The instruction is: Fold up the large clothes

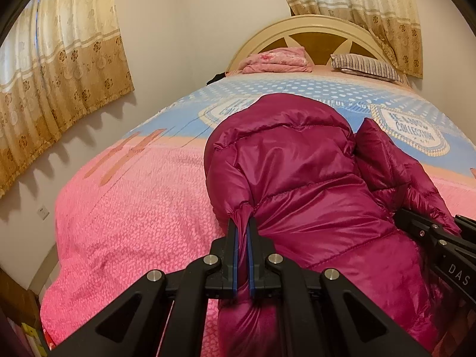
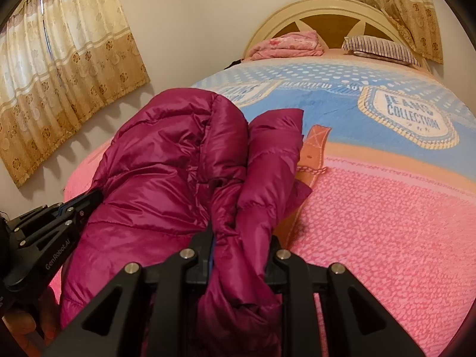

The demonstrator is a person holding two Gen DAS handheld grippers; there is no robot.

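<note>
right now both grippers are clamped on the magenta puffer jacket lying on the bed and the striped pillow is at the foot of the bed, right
Not quite. The striped pillow lies at the head of the bed, against the headboard, as both wrist views show. The rest holds: left gripper and right gripper are both clamped on the magenta puffer jacket.

Straight ahead and below: bed with pink-and-blue bedspread, blue part printed with a "COLLECTION" badge. Far ahead: cream and brown arched headboard. Against it, folded pink blanket to the left, striped pillow to the right, apart. Ahead left and upper right: beige flowered curtains. Low left on the wall: white socket.
</note>
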